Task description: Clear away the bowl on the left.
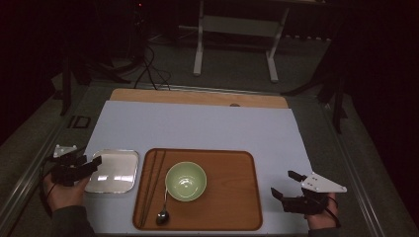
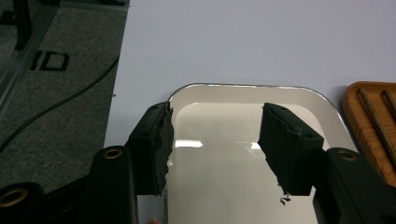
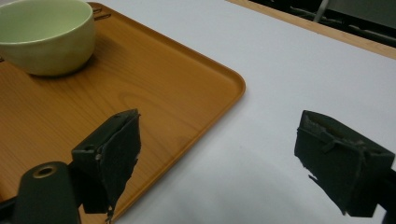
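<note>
Metal tray [image 1: 112, 170] lies under the spread left gripper [image 1: 94, 162], left of one wooden tray [image 1: 227, 197] carrying one green bowl [image 1: 186, 181], one spoon [image 1: 163, 215], two chopsticks [image 1: 150, 182]. Right gripper [image 1: 285, 183] hovers spread beside it.

Green bowl [image 1: 186, 181] between the left gripper [image 1: 93, 164] and the right gripper [image 1: 283, 182]. Spoon [image 1: 163, 216] and dark chopsticks [image 1: 150, 185] lie to the bowl's left gripper side. White sheet [image 1: 207, 128] spreads beneath both grippers. Metal stand [image 1: 237, 24] and floor cables [image 1: 148, 69] are well beyond them.
</note>
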Demonstrator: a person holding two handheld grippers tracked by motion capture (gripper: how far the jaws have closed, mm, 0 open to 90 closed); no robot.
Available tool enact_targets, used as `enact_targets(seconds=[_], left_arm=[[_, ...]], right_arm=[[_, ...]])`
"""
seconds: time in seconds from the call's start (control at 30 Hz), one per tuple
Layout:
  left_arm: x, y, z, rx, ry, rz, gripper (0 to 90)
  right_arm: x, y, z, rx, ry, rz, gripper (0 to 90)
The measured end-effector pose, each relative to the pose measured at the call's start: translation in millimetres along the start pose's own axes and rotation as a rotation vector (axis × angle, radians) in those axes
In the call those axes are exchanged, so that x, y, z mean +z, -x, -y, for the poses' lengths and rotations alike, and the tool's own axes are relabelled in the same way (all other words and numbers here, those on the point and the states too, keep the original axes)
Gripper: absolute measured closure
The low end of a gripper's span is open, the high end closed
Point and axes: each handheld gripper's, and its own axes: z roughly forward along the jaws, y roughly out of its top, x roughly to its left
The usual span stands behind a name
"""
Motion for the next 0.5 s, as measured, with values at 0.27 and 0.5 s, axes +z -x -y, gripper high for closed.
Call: enact_targets(seconds=[0.27,0.5], left_arm=[[5.6,-2.8,2.0,-0.014,-0.035,-0.024,39.8],[5.8,-6.8,3.2,-0.02,-0.031,-0.039,35.1]], right_arm=[[0.2,0.1,0.2,0.0,-0.001,0.0,14.4],[0.2,0.1,0.2,0.0,-0.001,0.0,14.4]])
